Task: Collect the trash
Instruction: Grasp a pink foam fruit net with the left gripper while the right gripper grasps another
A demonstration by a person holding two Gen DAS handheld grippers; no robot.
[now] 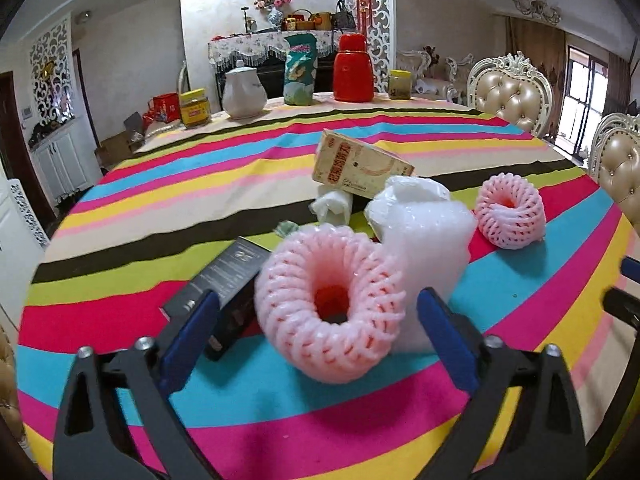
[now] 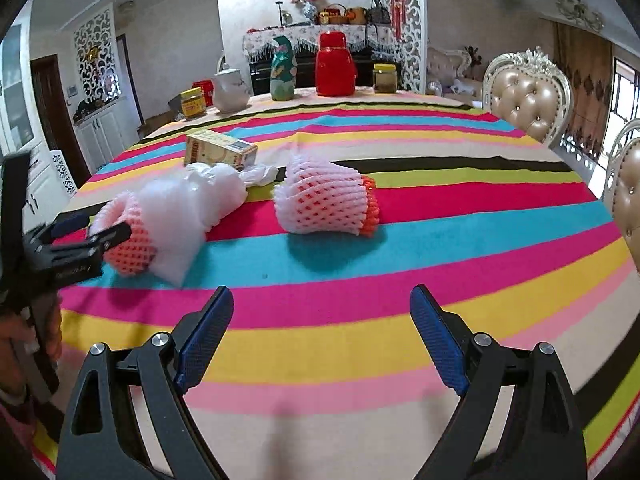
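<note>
1. Left gripper (image 1: 318,304) spread wide, jaws flanking a pink foam-net fruit sleeve rolled into a ring (image 1: 330,306); pads not visibly pressing on it.
2. Right gripper (image 2: 322,320) spread just as wide, nothing between the jaws, only the striped tablecloth (image 2: 400,272) beneath.
3. Touching that ring on its right: a white foam wrap sheet, crumpled (image 1: 426,236). Just left of the ring, a dark flat carton (image 1: 228,280) lying on the tabletop.
4. Further out, straight ahead of the right gripper: a second pink-and-white foam-net sleeve (image 2: 324,200), on its side, apart from the rest.
5. Behind the foam wrap: a yellow-beige cardboard box (image 1: 360,164), tilted, propped on a crumpled white plastic bag (image 1: 332,206).
6. At the far edge of the tabletop: a red thermos flask (image 2: 335,66), a white ceramic jug (image 2: 230,92), a yellow-lidded jar (image 2: 193,103).
</note>
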